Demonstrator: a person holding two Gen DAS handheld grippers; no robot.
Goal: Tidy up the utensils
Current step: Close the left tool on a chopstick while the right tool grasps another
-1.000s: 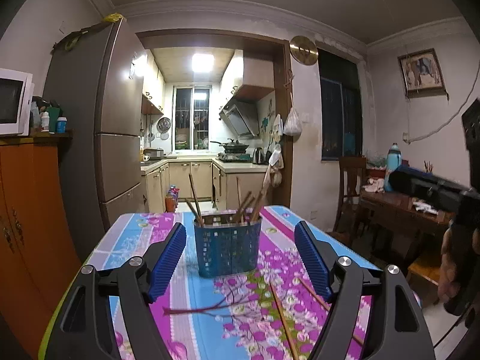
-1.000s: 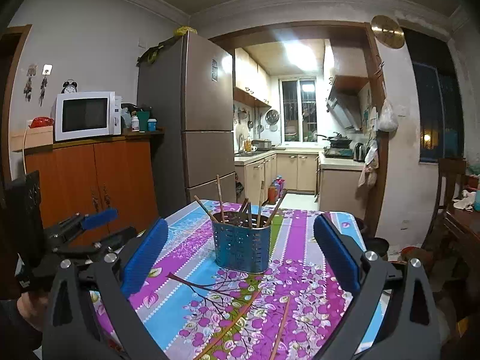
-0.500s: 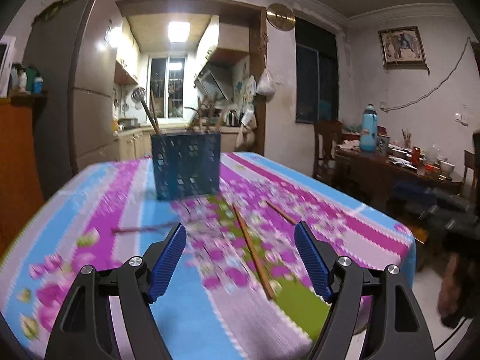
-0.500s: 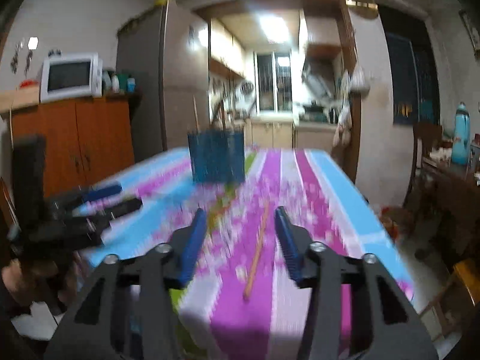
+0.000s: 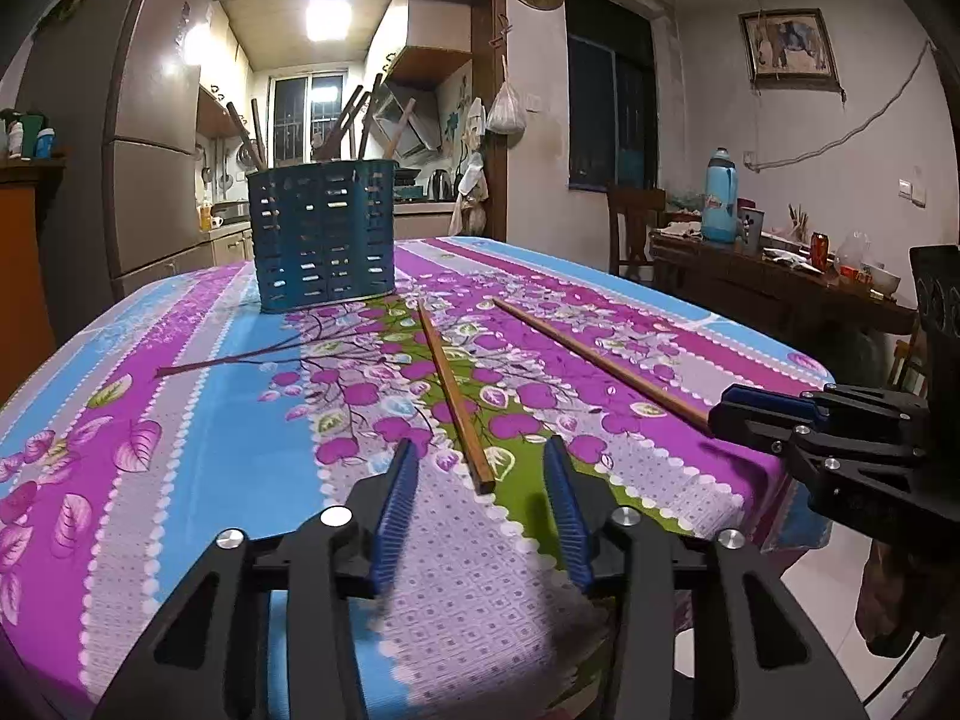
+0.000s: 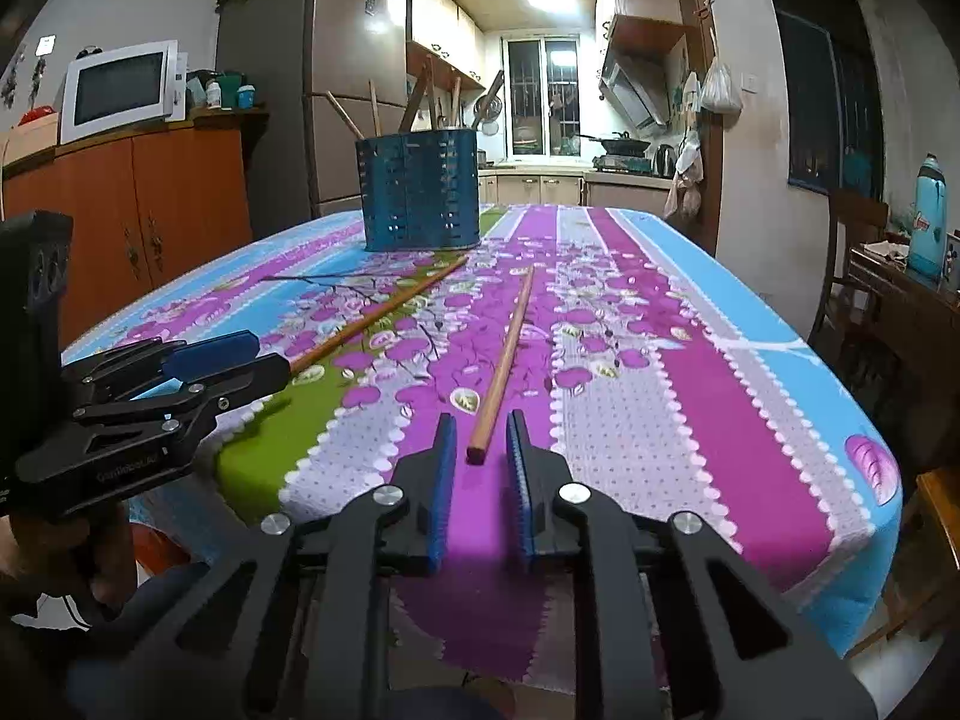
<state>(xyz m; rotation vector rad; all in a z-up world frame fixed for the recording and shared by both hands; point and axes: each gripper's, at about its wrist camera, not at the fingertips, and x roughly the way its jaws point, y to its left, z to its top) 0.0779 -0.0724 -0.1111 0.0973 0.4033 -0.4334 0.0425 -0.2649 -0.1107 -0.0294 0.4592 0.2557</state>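
Note:
Two wooden chopsticks lie on the flowered tablecloth. The left chopstick (image 5: 453, 396) points its near end between the fingers of my left gripper (image 5: 480, 468), which is open and low at the table's front edge. The right chopstick (image 6: 503, 360) has its near end just in front of my right gripper (image 6: 479, 450), whose jaws are narrowly open on either side of it. A blue slotted utensil holder (image 5: 324, 234) with several chopsticks stands at the far end; it also shows in the right wrist view (image 6: 418, 189).
The table (image 5: 198, 420) has a rounded front edge right under both grippers. A wooden side table (image 5: 774, 276) with a blue thermos stands to the right. An orange cabinet (image 6: 150, 204) with a microwave and a fridge stand to the left.
Both grippers dropped from above the table to its front edge, each lined up with a chopstick end. Both jaws narrowed, the right one more.

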